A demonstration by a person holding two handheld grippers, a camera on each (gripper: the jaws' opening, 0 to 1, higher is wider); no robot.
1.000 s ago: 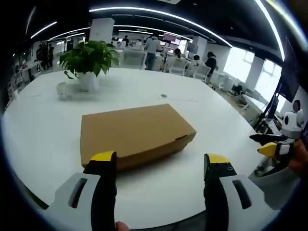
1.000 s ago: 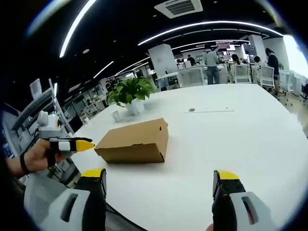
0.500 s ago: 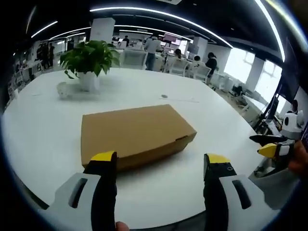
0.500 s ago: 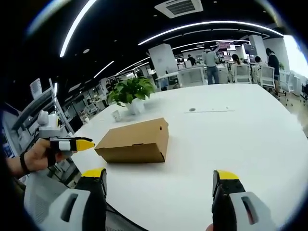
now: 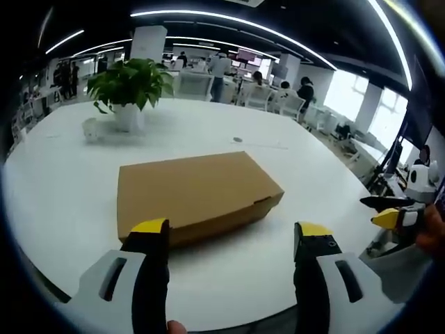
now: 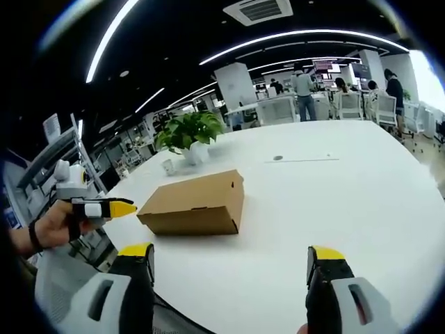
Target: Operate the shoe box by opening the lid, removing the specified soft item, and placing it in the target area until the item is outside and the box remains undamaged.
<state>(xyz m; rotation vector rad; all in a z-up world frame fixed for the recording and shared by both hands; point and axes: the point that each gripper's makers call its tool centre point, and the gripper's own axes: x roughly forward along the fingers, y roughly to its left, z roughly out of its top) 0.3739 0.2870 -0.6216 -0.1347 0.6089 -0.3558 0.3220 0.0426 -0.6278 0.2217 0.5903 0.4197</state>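
Both pairs of jaws are standing wide apart and gripping nothing. Seen in the left gripper view, the left gripper (image 5: 229,233) is hovering low over the near edge of a round white table (image 5: 62,195), its two black jaws with yellow tips rising from the bottom of the picture. Just beyond those tips a brown cardboard shoe box (image 5: 195,191) is lying flat on the table, its lid shut, one long side facing the gripper. Nothing is touching the box.

Further back on the table, a leafy green potted plant (image 5: 128,87) in a white pot is standing well apart from the box, with a small pale object beside it that is too small to make out. At the right edge of this view the right gripper (image 5: 382,209) is coming in, held off the table's side, its yellow tips pointing toward the box.

From the right gripper view, the right gripper's own yellow-tipped jaws are sitting spread at the bottom, above the table's near edge. The shoe box (image 6: 195,202) is resting well ahead and to the left, closed. The left gripper (image 6: 104,207) is showing at the left edge, held in a person's hand (image 6: 49,229). The potted plant (image 6: 189,133) is standing behind the box. An open office with desks and several people is stretching out in the background.
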